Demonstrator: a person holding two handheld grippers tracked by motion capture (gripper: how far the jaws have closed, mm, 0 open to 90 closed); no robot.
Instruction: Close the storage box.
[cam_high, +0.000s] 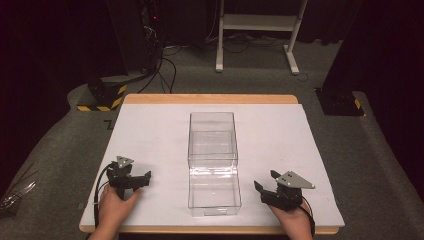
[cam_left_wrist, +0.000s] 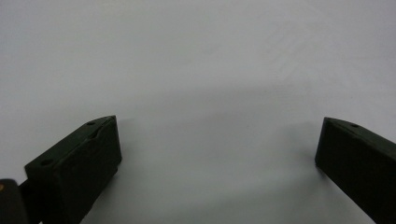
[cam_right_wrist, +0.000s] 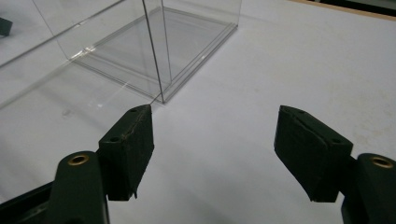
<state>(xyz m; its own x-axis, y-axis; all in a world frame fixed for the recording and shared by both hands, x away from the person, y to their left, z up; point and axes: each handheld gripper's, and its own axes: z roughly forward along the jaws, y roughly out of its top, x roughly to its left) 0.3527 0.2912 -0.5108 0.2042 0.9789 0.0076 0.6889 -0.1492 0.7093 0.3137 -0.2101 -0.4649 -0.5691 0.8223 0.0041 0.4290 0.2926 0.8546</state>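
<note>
Both hands sit low at the near edge of the surface (cam_high: 150, 120), each holding a gripper: the left gripper (cam_high: 141, 180) rests to the left of the clear box (cam_high: 212, 165), the right gripper (cam_high: 266, 184) to its right, and neither touches it. Its jaws stand wide in the left gripper view, with nothing but bare white sheet between them; the right jaws are wide too, and the box's lower corner (cam_right_wrist: 159, 98) lies just beyond the left-hand jaw in that view. The box stands at mid-surface, long axis running away from the person, seemingly in two stacked or nested parts, and I cannot tell which. This looks like the starting step, before any approach. Next move, as I judge it, calls for bringing both grippers inward to the box's side walls. Thin, slick walls will want a square, steady pinch. Forearms come in from the bottom, wrists roughly level, grippers angled slightly toward the box.
</note>
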